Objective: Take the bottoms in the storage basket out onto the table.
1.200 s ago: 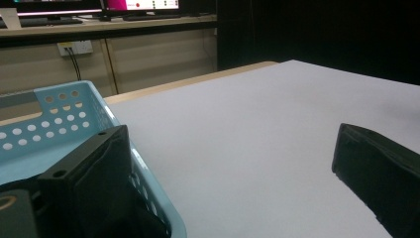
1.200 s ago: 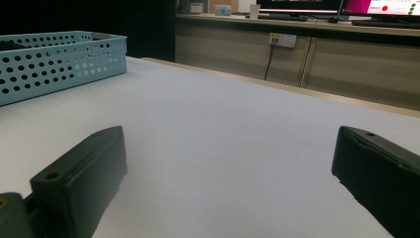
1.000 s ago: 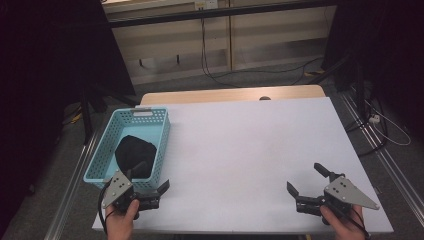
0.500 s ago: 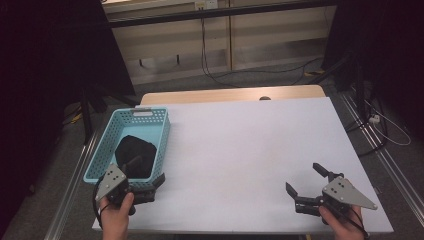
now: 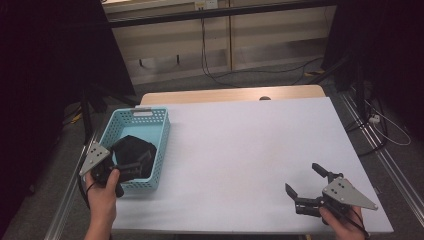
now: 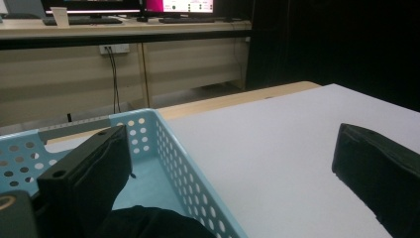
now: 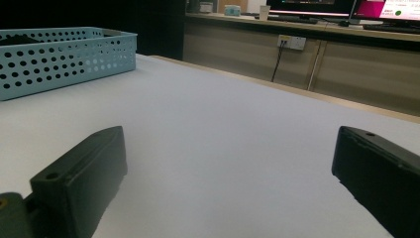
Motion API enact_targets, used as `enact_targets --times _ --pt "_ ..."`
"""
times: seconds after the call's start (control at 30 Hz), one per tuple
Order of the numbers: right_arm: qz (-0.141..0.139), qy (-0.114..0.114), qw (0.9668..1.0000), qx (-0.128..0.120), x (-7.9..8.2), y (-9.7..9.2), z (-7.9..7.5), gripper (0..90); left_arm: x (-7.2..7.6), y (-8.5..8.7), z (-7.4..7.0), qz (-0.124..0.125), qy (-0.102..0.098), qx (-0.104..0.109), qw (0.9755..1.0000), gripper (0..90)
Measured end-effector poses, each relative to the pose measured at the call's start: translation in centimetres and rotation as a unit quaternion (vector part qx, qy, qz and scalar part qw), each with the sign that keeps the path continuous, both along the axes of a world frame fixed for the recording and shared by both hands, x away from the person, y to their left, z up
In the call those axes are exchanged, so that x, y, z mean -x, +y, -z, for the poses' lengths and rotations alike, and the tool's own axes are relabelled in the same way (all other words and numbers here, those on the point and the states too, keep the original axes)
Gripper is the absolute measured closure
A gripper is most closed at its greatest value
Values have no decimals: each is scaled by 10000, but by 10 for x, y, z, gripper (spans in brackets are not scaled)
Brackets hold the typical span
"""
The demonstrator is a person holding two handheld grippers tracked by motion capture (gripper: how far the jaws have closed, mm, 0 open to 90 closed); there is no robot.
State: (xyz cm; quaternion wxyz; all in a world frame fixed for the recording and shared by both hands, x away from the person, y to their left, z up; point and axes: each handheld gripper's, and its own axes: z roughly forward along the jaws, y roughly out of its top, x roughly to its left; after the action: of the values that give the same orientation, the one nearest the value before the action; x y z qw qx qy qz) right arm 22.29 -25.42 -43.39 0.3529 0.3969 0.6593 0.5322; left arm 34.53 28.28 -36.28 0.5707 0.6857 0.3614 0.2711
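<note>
A light blue perforated basket (image 5: pixel 159 134) stands at the table's left side with a black bundle (image 5: pixel 131 147) lying in it. My left gripper (image 5: pixel 136 167) is open and held over the basket's near end. In the left gripper view one jaw hangs above the basket's inside and the other above the table, straddling the basket wall (image 6: pixel 185 156), with the black bundle (image 6: pixel 148 223) just below. My right gripper (image 5: pixel 301 178) is open near the table's front right corner, low over bare table with nothing between its jaws. The right gripper view has the basket (image 7: pixel 64 54) far off.
The white table top (image 5: pixel 245 145) has a wooden strip (image 5: pixel 230 94) along its far edge. Behind it run low cabinets with dangling cables (image 5: pixel 205 50). A metal rail (image 5: pixel 385 155) follows the table's right side. Monitors (image 6: pixel 148 6) sit on a far desk.
My left gripper has moved left and away from the front edge, from beside the basket's near corner to over its near end. The right gripper has barely moved.
</note>
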Motion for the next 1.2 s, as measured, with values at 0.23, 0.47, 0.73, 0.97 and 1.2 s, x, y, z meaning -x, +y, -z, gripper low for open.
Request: enact_targets --times 0.23,0.47,0.73,0.97,1.2 --pt "27 7 10000 -17 0 -1 0 0 -26 5 -3 -219 199 -98 9995 20" --pt "95 10 10000 -22 4 -6 0 0 -47 5 -1 -274 394 -300 9984 20" --pt "134 -3 9999 -27 6 -8 0 0 -67 4 -1 -182 499 -560 9970 22" --pt "126 40 9999 4 6 -9 0 0 -83 8 8 -160 786 -808 9935 24" --pt "88 71 9999 28 6 -8 0 0 -97 16 23 -266 1087 -1164 9869 27"
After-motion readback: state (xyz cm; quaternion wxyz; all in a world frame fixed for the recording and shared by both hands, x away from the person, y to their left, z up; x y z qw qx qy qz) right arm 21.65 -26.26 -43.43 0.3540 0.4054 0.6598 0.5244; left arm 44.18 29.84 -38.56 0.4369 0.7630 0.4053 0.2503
